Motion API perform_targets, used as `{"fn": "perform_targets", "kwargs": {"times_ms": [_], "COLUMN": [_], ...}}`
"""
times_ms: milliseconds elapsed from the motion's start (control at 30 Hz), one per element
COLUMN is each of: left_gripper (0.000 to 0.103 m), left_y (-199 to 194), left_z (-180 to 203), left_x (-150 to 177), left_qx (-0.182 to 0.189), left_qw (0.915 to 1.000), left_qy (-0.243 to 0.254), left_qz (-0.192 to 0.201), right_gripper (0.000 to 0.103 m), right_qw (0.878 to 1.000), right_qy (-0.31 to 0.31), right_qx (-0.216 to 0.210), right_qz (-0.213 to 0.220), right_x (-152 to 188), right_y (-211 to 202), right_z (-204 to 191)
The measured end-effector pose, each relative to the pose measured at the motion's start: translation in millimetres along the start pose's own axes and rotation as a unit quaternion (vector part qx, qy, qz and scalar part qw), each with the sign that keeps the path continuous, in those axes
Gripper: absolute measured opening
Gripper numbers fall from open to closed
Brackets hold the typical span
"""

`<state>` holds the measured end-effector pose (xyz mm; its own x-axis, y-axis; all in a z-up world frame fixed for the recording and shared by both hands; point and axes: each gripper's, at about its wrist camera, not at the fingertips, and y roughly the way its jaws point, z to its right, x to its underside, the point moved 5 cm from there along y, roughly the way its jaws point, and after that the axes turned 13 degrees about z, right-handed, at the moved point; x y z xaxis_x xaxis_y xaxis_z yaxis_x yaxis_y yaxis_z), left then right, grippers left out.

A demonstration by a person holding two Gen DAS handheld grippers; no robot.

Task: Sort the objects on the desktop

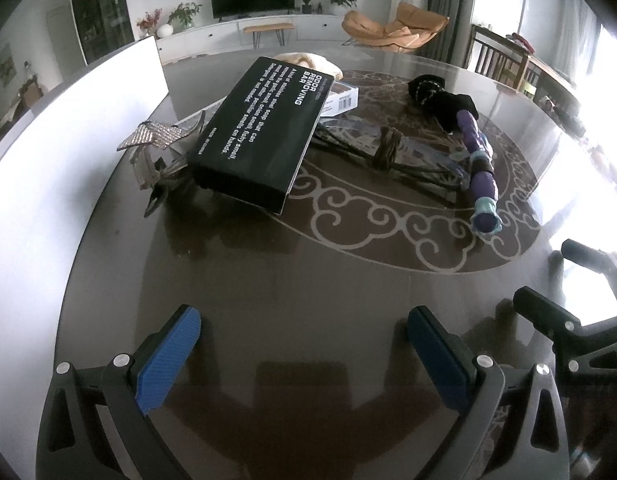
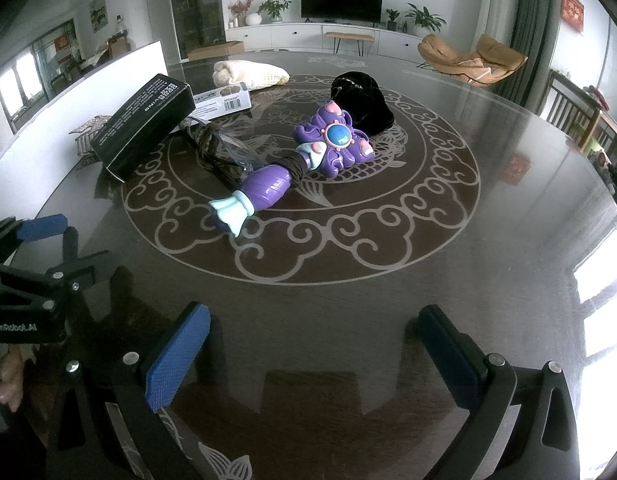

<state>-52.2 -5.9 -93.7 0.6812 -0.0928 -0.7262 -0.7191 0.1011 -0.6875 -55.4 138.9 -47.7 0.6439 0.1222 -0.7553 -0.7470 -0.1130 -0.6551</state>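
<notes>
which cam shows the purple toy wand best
The right wrist view: the purple toy wand lies near centre, with its butterfly-shaped head, blue gem and pale handle end all visible. The left wrist view shows the wand off to the right, seen mostly along its handle, its head hidden against the black cloth.

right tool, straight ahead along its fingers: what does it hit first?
Probably the purple toy wand: its pale blue handle end lies nearest, slightly left of the line of the open right tool. Only bare table lies between. Depth is hard to judge through the fisheye.
</notes>
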Motion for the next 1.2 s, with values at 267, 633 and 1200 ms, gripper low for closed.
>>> {"fn": "perform_targets", "kwargs": {"times_ms": [267, 633, 1200], "left_gripper": [0.103, 0.103, 0.103], "left_y": [1.7, 1.4, -2.6], "left_z": [-0.6, -1.1, -17.6], "left_x": [-0.7, -0.9, 3.1], "left_qx": [-0.001, -0.001, -0.018], "left_qw": [1.0, 1.0, 0.9997], "left_qy": [0.001, 0.001, -0.017], "left_qz": [0.003, 0.005, 0.004], "right_gripper": [0.103, 0.103, 0.103], "right_qw": [1.0, 1.0, 1.0], "right_qy": [0.0, 0.0, 0.0], "right_qx": [0.0, 0.0, 0.001], "right_qz": [0.0, 0.0, 0.0], "right_x": [-0.1, -0.1, -0.1], "right_y": [0.0, -0.3, -0.7], "right_z": [0.0, 0.0, 0.0]}}
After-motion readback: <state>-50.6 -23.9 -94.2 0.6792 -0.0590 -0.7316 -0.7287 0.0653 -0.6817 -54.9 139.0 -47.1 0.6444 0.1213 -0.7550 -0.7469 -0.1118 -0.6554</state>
